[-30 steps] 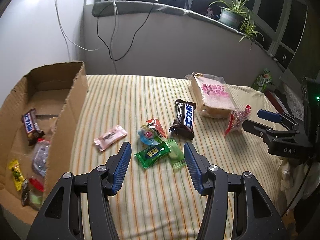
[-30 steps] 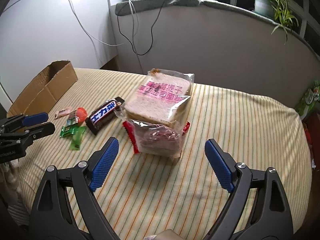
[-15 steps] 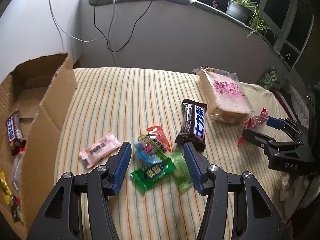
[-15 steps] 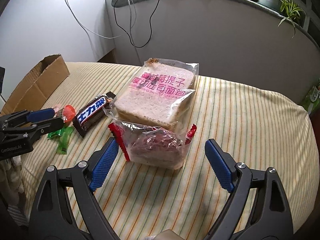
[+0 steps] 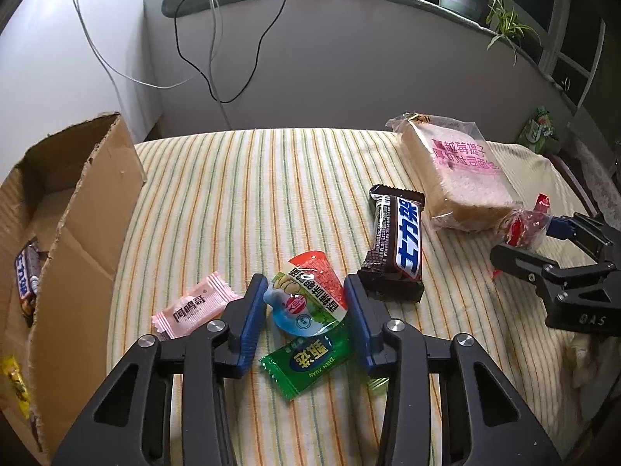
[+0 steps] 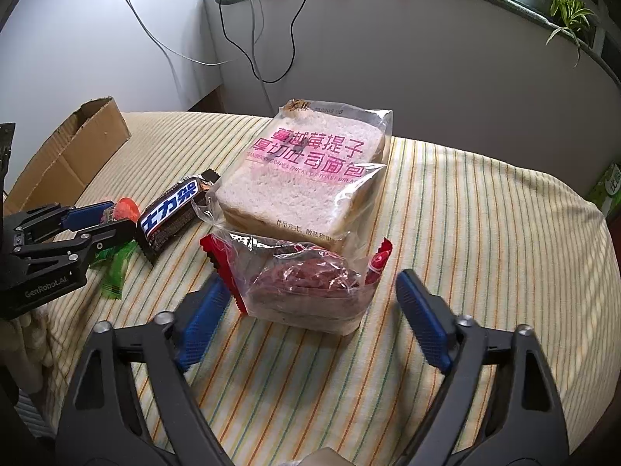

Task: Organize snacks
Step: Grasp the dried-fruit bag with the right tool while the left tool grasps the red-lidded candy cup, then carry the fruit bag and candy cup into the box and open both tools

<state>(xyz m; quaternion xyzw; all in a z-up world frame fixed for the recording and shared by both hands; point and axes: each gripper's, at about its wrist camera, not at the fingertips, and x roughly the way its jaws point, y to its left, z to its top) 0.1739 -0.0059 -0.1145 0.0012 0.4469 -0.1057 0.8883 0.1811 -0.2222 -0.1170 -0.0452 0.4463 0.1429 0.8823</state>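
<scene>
Between the closing left gripper (image 5: 306,312) sits a jelly cup (image 5: 306,299); the right gripper (image 6: 308,310) closes around a red snack bag (image 6: 306,287), not yet squeezing.

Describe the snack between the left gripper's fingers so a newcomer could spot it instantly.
On the striped tablecloth, right of the cardboard box, find the closing left gripper. Between its fingers sits a jelly cup, the only round-lidded item, overlapping a flat green sachet.

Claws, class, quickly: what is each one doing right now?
Left claw: closing around the jelly cup, not gripping yet.
Right claw: closing around the red-edged snack bag, not gripping yet.
</scene>
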